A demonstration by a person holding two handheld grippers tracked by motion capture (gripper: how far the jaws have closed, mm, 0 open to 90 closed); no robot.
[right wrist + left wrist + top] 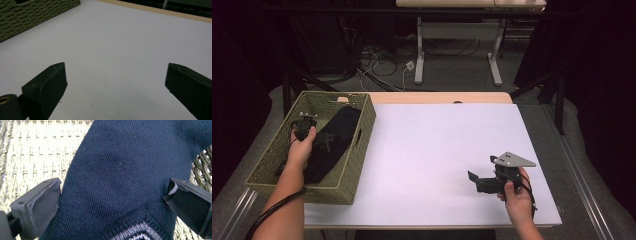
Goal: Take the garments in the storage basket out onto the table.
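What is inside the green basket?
A dark navy knitted garment lies inside the woven basket, with a grey stripe at its edge. The left gripper reaches in, its jaws open on either side of the cloth. Anything under the garment is covered.

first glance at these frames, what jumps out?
The woven green basket at the table's left edge, with a dark navy knit garment lying in it and the left gripper lowered over it, jaws open on either side of the cloth. Across the bare white table, the right gripper sits near the front right, jaws open, holding nothing.
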